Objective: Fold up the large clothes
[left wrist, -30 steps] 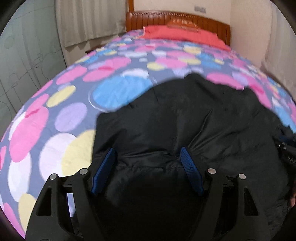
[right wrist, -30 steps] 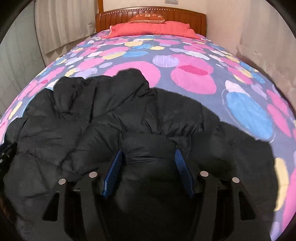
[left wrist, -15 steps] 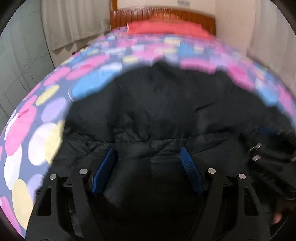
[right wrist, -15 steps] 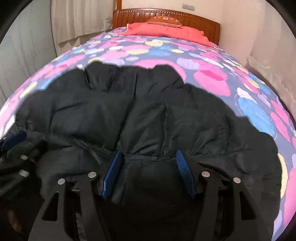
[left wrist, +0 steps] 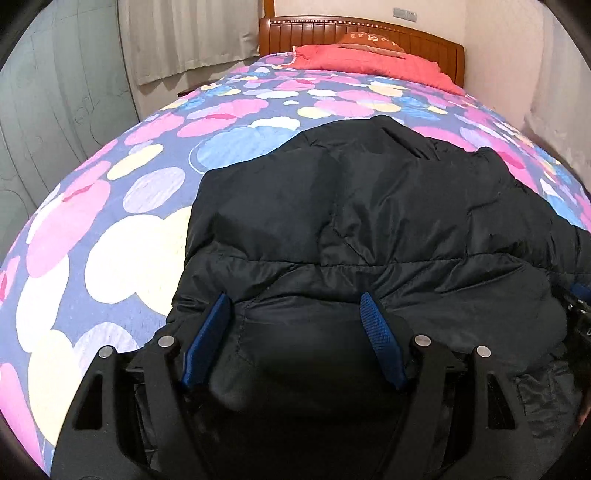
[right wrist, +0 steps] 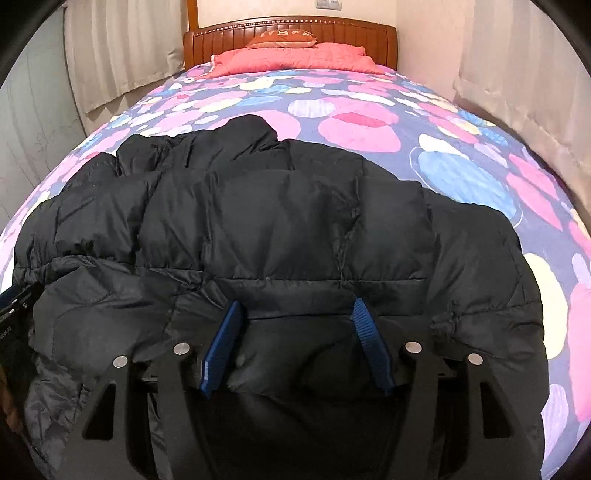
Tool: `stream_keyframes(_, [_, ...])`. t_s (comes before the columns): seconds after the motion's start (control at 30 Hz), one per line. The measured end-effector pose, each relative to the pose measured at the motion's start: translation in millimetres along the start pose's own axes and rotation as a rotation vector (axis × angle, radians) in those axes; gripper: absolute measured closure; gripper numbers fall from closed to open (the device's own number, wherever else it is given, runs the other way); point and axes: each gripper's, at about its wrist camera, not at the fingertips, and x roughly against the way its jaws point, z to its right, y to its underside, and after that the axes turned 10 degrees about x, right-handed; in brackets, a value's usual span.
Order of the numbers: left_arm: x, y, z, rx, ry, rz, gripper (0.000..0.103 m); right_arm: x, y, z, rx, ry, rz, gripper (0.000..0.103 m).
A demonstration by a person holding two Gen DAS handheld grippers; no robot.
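A black puffer jacket [left wrist: 369,221] lies on the bed, also in the right wrist view [right wrist: 288,221]. My left gripper [left wrist: 295,306] holds a thick fold of the jacket's near hem between its blue pads [left wrist: 376,332]. My right gripper [right wrist: 295,310] grips the hem the same way, further right along the jacket, between its blue pads [right wrist: 225,336]. The jaws of both stand wide, filled by the padded cloth. The other gripper peeks in at each frame's edge: the right gripper in the left wrist view [left wrist: 580,306], the left gripper in the right wrist view [right wrist: 14,302].
The bed has a cover with pink, blue and yellow dots [left wrist: 110,229], a red pillow [right wrist: 291,59] and a wooden headboard [right wrist: 288,33] at the far end. Curtains [left wrist: 184,37] hang on the left, a wall runs close on the right [right wrist: 517,92].
Both grippers have moved with the hem toward the headboard, and the jacket's lower part now lies folded over its upper part. The jacket looks more compact and higher than one second ago.
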Motion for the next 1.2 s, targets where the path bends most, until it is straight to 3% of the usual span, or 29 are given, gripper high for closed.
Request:
stream_keyframes(0.37, [45.8,11.3,-12.8,0.002,0.022,0.020,0.030,64.3,27.2,22.5,-0.043,0.010,0.053,0.037])
stream_keyframes(0.8, [109.1,67.4,-49.4,0.006,0.029,-0.013,0.026,134.1,119.8,64.0,-0.116,0.052,0.005,0.034])
stream_keyframes(1.2, [168.9,126.8,-125.9,0.099,0.008,-0.021,0.025,181.2,206.6,94.1,-0.175,0.078,-0.036,0.031])
